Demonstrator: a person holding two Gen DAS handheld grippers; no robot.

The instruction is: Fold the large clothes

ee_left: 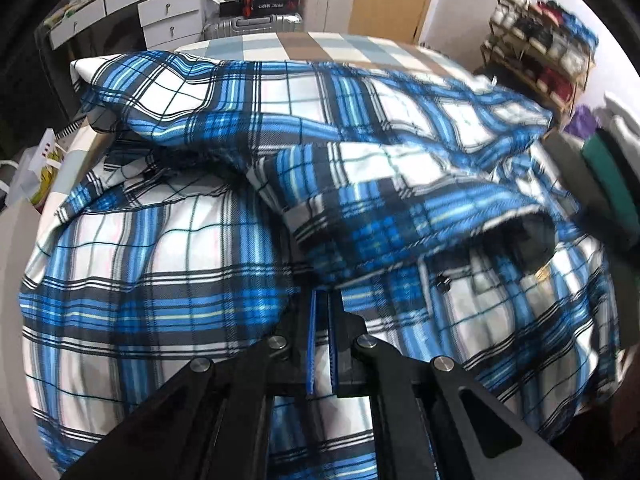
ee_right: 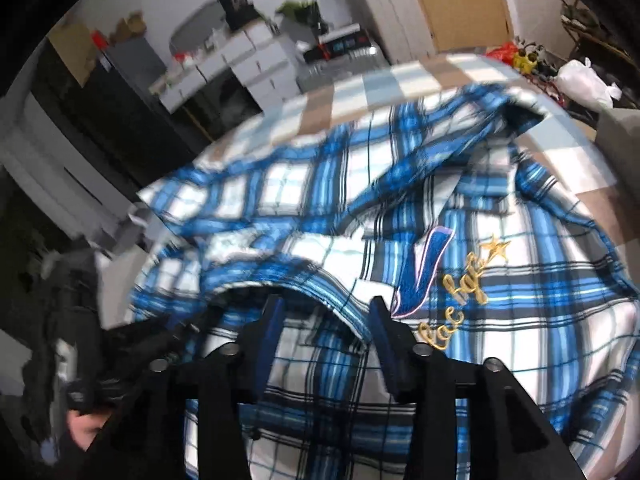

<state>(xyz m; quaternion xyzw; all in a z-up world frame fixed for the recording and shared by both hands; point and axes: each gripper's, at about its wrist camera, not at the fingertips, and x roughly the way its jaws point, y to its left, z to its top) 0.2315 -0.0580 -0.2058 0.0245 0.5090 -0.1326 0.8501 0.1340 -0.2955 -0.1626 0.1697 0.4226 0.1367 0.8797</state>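
A large blue, white and black plaid shirt of thin woven cloth (ee_left: 280, 168) lies rumpled over a bed with a pale blue, white and tan checked cover (ee_left: 320, 46), filling most of both views. It looks light, soft and limp: it will likely drape and sag wherever it is lifted, slide over itself, and hold no shape, so the firmest places to take hold are probably its stitched edges, such as a hem, cuff or collar, rather than loose cloth in the middle. In the left wrist view, the left gripper (ee_left: 322, 312) at lower centre has its blue-padded fingers pressed together, and a fold of plaid cloth rises straight from the tips, so it appears to be pinching the shirt. In the right wrist view, the right gripper (ee_right: 324, 308) at lower centre is spread, with a curved hem edge lying between the fingers but not pressed by them. Only the right view shows gold embroidered lettering with a star (ee_right: 468, 288) at right of centre, and part of a person's hand at lower left. Only the left view shows a dark shirt button (ee_left: 442, 282) and a wooden shoe rack (ee_left: 540, 48) at upper right.
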